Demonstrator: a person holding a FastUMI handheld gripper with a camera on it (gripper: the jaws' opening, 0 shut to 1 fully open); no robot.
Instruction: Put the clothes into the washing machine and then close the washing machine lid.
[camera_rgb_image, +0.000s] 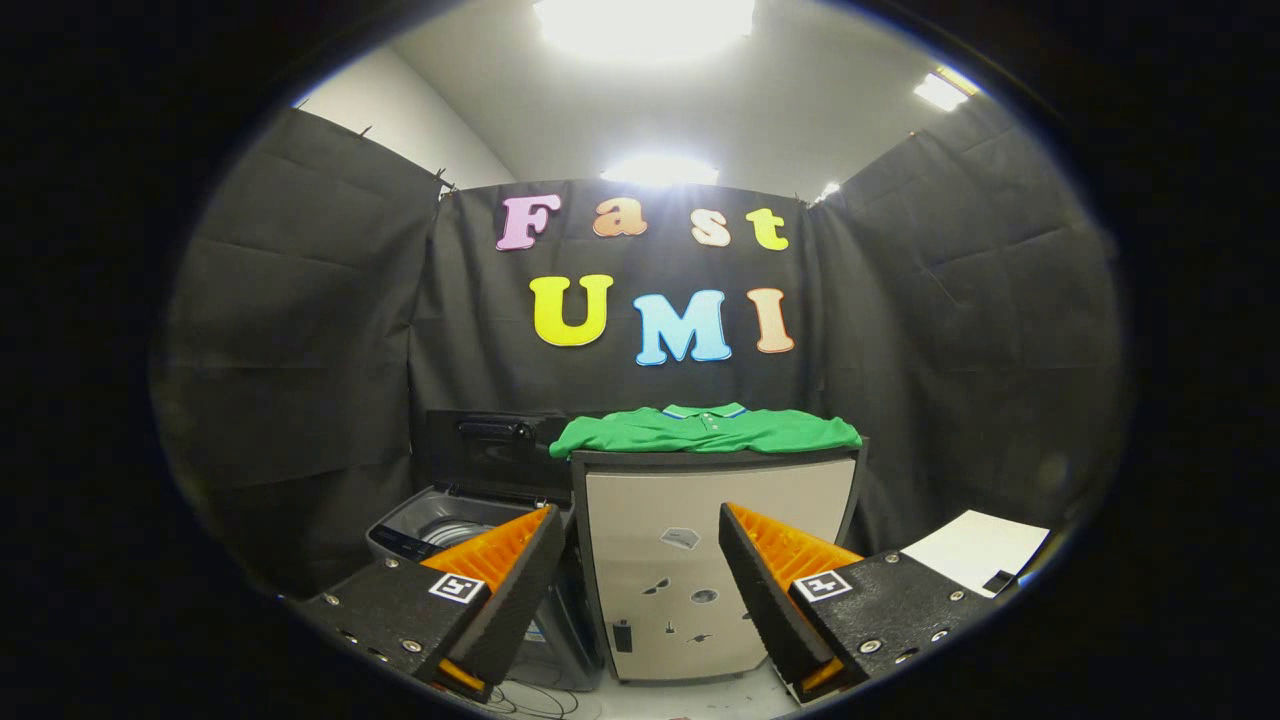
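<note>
Lying atop a pale cabinet (715, 520) beyond the wide-open, empty gripper (635, 560), a green shirt (705, 430).

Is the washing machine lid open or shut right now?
Open: the dark washing machine lid stands upright behind the grey tub. The gripper is open, holding nothing.

The green polo shirt (705, 430) is soft matt cloth, lightly creased, with a ribbed knit collar. It lies on a cabinet (715, 570) whose pale front panel looks like smooth satin plastic or laminate, framed by a dark matt edge. The washing machine (455, 525) beside it has a grey plastic body and a raised dark lid (490, 455) with a glossy sheen. The tongs (635, 590), spread apart and holding nothing, show grainy matt shells and ridged inner faces. A smooth white sheet (975, 550) looks like paper.
</note>
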